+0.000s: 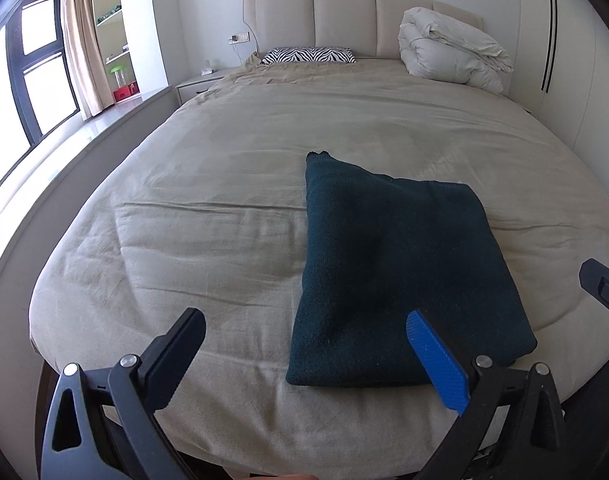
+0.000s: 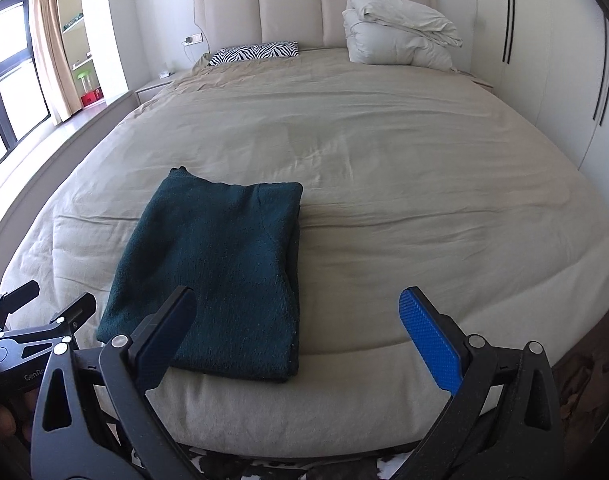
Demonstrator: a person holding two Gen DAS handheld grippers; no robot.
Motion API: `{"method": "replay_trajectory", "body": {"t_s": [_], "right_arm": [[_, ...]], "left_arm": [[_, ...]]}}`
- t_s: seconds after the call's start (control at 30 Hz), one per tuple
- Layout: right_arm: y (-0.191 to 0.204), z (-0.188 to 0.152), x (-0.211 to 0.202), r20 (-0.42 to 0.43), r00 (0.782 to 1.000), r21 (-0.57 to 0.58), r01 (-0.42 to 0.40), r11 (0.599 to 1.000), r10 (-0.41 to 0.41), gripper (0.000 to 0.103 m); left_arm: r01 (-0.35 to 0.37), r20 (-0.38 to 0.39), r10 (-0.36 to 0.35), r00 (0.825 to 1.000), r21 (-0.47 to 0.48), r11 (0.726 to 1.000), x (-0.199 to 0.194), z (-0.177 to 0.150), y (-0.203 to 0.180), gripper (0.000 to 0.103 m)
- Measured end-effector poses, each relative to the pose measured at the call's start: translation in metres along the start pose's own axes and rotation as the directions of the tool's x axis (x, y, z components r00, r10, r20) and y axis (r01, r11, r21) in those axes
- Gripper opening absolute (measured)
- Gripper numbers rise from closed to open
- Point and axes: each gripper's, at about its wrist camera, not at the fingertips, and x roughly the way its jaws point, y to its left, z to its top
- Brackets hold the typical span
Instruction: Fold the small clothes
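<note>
Dark teal sweater (image 1: 400, 276), folded into a compact rectangle, flat on the beige bedcover (image 1: 224, 184) near the foot of the bed, one knitted corner sticking out at the far left of the fold. Left gripper (image 1: 306, 346) above the near edge of the bed, fingers spread wide and empty, black finger (image 1: 176, 356) over bare cover to the left, blue ribbed pad (image 1: 436, 364) overlapping the sweater's near right corner in view, contact impossible to tell. Right gripper (image 2: 296, 336) likewise above the foot of the bed, fingers spread wide, holding nothing, dark finger (image 2: 166, 338) over the sweater's near edge, blue pad (image 2: 430, 340) over open cover to the right. From the right wrist view, folded edge running down the sweater's right side, layers visible there. At the head of the bed, a zebra-striped pillow (image 1: 308, 56) lying flat and a bundled white duvet (image 1: 452, 50) against the padded headboard (image 1: 344, 16). Curtain (image 1: 80, 40) and window at far left.
</note>
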Motion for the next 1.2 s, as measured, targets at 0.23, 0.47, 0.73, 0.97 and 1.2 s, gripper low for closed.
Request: {"method": "replay_trajectory", "body": {"t_s": [0.23,0.47,0.73,0.97,1.2], "right_arm": [[0.004,-0.003,0.003,-0.015,1.0,-0.019,0.004,1.0,-0.004,0.103],[0.004,-0.006,0.009,-0.036,0.999,-0.031,0.008,0.999,-0.009,0.103],[0.004,-0.005,0.013,-0.05,0.999,-0.039,0.007,0.999,-0.009,0.103],[0.005,-0.005,0.016,-0.058,0.998,-0.04,0.016,0.999,-0.019,0.103],[0.005,-0.006,0.019,-0.067,0.997,-0.036,0.036,0.999,-0.038,0.103]], "left_arm": [[0.002,-0.004,-0.003,1.0,-0.008,1.0,0.002,-0.001,0.002,0.103],[0.007,-0.01,-0.007,1.0,-0.014,1.0,0.004,-0.002,0.004,0.103],[0.004,-0.015,-0.004,1.0,-0.019,1.0,0.006,-0.002,0.004,0.103],[0.005,-0.014,-0.005,1.0,-0.026,1.0,0.007,-0.002,0.006,0.103],[-0.001,-0.015,0.001,1.0,-0.034,0.999,0.005,-0.003,0.005,0.103]]}}
